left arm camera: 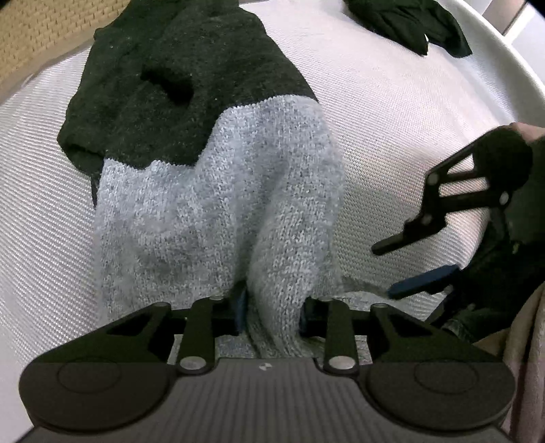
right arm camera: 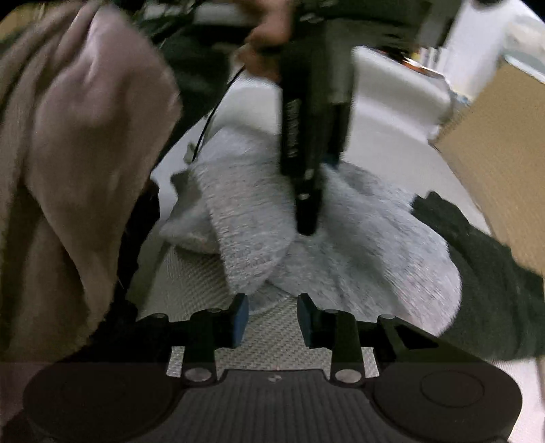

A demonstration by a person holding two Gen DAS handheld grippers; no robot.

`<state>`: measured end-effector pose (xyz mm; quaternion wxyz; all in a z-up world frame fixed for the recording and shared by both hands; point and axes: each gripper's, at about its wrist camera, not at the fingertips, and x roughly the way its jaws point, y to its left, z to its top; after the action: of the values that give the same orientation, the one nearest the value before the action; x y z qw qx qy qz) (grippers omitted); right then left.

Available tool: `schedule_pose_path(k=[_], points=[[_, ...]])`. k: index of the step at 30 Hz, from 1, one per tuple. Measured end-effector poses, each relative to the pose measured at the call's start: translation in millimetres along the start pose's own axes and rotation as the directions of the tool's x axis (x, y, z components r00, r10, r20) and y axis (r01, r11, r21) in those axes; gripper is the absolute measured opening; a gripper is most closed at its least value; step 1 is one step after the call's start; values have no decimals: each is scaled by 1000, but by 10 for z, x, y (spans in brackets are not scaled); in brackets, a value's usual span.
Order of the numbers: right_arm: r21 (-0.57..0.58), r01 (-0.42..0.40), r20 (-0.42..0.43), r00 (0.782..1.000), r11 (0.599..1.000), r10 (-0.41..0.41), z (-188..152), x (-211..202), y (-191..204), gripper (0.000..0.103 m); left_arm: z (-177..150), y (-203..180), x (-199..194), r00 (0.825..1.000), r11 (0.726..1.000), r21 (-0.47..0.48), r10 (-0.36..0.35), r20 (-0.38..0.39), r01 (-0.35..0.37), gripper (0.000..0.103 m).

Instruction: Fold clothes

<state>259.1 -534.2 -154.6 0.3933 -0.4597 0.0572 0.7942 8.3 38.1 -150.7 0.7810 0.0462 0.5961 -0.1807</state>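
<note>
A knitted sweater (left arm camera: 218, 191) is showing heathered light grey below and black above, split by a straight line. The surface (left arm camera: 391, 112) under it is looking white with a fine woven texture. At upper right another garment (left arm camera: 408, 20) is plain black.

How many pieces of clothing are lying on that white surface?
2: a grey-and-black sweater in the middle, pinched by the left gripper, and a black garment at the far edge. Others may be hidden.

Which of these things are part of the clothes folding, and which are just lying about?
Part of the job:
- grey and black sweater
- left gripper, pinching its grey end
- right gripper, empty

Lying about:
- black garment
- cardboard box
- white cushion underneath
</note>
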Motion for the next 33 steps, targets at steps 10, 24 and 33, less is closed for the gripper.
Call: schedule_pose_path(k=[10, 24, 33], points=[[-93, -34, -93, 995, 995, 25, -40, 26, 114, 37, 4, 67, -52, 1000, 1000, -4, -19, 3, 19, 33], [196, -181, -22, 982, 964, 189, 121, 334, -201, 5, -40, 172, -195, 999, 999, -5, -40, 8, 40, 34], [386, -441, 250, 895, 810, 369, -50, 113, -55, 6, -73, -21, -178, 998, 998, 26, -65, 26, 64, 38]])
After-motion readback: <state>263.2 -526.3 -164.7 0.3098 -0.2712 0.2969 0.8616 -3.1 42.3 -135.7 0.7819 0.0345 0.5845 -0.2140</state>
